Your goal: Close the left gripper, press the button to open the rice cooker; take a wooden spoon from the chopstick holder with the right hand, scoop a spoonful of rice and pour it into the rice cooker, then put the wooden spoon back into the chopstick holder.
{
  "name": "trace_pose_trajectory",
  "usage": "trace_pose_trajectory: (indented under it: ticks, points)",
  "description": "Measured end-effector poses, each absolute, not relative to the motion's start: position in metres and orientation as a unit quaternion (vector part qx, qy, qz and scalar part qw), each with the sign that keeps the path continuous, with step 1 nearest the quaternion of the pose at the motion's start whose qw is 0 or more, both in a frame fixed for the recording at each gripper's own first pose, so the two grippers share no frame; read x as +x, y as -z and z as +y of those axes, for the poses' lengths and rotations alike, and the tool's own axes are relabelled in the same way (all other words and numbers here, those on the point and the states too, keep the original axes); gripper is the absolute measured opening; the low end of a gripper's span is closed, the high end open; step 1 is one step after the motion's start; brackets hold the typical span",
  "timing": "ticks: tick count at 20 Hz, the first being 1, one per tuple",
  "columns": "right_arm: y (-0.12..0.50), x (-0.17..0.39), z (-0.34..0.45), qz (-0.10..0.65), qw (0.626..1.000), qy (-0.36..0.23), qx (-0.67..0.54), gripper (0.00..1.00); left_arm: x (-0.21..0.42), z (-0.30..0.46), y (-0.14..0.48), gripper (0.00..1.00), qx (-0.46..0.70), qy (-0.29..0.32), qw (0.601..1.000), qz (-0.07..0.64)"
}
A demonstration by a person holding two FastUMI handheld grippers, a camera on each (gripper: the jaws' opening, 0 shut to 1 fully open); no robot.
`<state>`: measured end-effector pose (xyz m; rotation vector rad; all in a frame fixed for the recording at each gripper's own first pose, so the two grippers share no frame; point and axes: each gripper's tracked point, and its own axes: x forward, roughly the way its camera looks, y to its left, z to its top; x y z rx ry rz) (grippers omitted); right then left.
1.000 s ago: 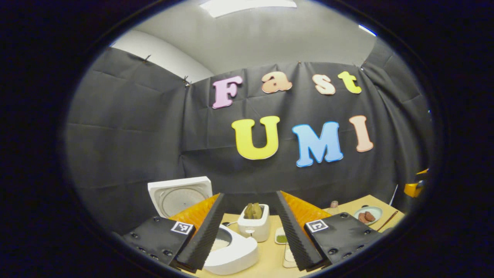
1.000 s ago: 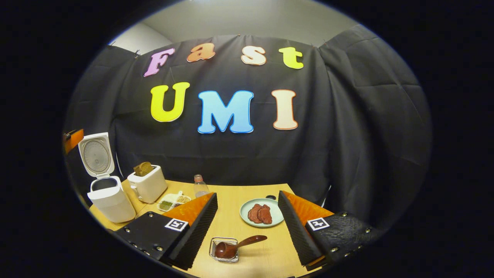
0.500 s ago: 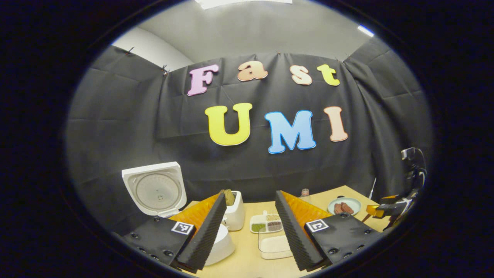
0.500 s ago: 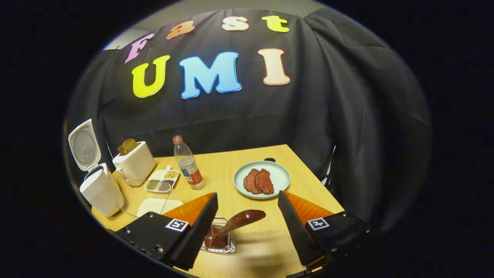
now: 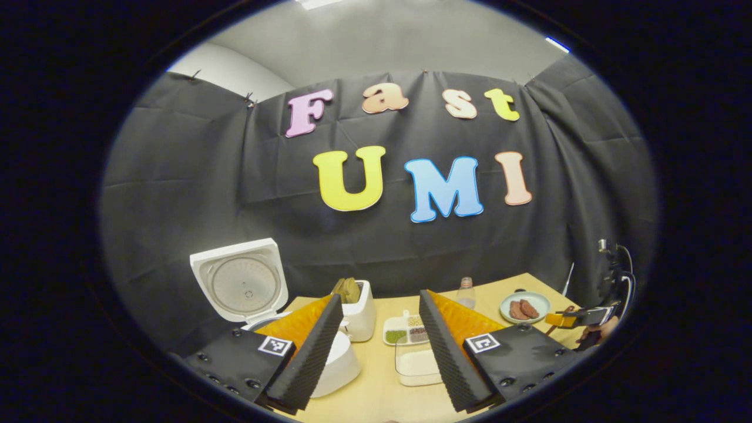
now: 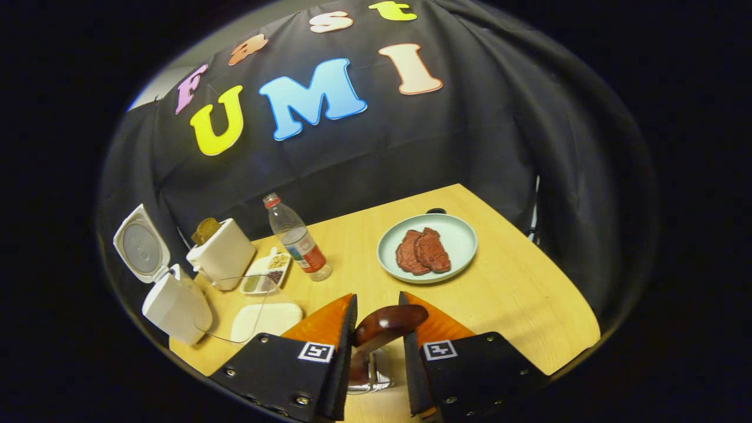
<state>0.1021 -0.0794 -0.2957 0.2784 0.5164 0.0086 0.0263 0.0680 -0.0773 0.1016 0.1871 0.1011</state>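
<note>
Left gripper (image 5: 380, 346): fingers spread apart, holding nothing, raised above the near part of the table (image 6: 517, 288).
Right gripper (image 6: 378, 346): fingers drawn in on the handle of the wooden spoon (image 6: 385, 324); they look to be pinching it.
Wooden spoon: dark reddish brown, handle end between the fingers, lower part reaching down into the chopstick holder (image 6: 370, 376).
Chopstick holder: shiny metal, on the table just under the right gripper.
Rice cooker (image 6: 173, 302): white, lid (image 5: 241, 282) standing open, at the table's left end.
Rice container (image 5: 417, 367): clear box holding white rice, between the rice cooker and the chopstick holder.
Toaster (image 6: 220, 255): white, bread sticking out of the top, beside the cooker.
Divided dish (image 6: 267, 273): small, with grains and green powder.
Bottle (image 6: 296, 241): clear plastic, red cap, red-and-white label too small to read.
Plate (image 6: 461, 238): pale green, two reddish meat slices.
Markers: square black-and-white tags on each gripper.
</note>
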Motion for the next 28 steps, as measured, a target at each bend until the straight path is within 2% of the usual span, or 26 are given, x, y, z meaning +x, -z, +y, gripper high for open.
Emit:
trace_pose_trajectory:
  ticks: [3, 4, 5, 8, 12, 16, 18, 20, 21, 22, 28]
  points:
    - [0.294, 0.103, -0.066, 0.260, 0.953, -0.021, 0.156, 0.17, 0.020, 0.065, 0.074, 0.89, 0.047, -0.065, 0.992, 0.095]
    - [0.294, 0.102, -0.061, 0.262, 0.952, -0.020, 0.158, 0.17, 0.016, 0.065, 0.072, 0.89, 0.049, -0.072, 0.992, 0.095]
    - [0.292, 0.103, -0.058, 0.261, 0.952, -0.027, 0.156, 0.12, 0.012, 0.065, 0.068, 0.89, 0.054, -0.078, 0.991, 0.092]
    - [0.266, 0.102, -0.056, 0.240, 0.957, -0.034, 0.159, 0.11, 0.004, 0.063, 0.054, 0.89, 0.063, -0.086, 0.992, 0.073]
    - [0.209, 0.095, -0.067, 0.197, 0.966, 0.000, 0.170, 0.11, 0.008, 0.052, 0.035, 0.88, 0.062, -0.046, 0.997, 0.030]
    - [0.148, 0.093, -0.037, 0.144, 0.975, -0.003, 0.167, 0.11, 0.008, 0.060, 0.022, 0.95, 0.046, -0.008, 0.999, 0.003]
    - [0.129, 0.098, -0.010, 0.124, 0.978, -0.015, 0.165, 0.11, 0.009, 0.070, 0.023, 0.88, 0.038, 0.009, 0.999, 0.005]
    - [0.126, 0.108, 0.019, 0.118, 0.980, -0.027, 0.157, 0.11, 0.009, 0.079, 0.022, 0.92, 0.042, 0.020, 0.999, 0.001]
    - [0.130, 0.114, 0.034, 0.119, 0.981, -0.032, 0.150, 0.11, 0.009, 0.084, 0.024, 0.88, 0.043, 0.025, 0.999, 0.002]
    - [0.135, 0.121, 0.048, 0.122, 0.981, -0.037, 0.144, 0.11, 0.008, 0.087, 0.026, 0.92, 0.046, 0.030, 0.998, 0.002]
    - [0.204, 0.164, 0.112, 0.166, 0.979, -0.046, 0.104, 0.11, 0.005, 0.124, 0.033, 0.89, 0.045, 0.033, 0.998, 0.003]
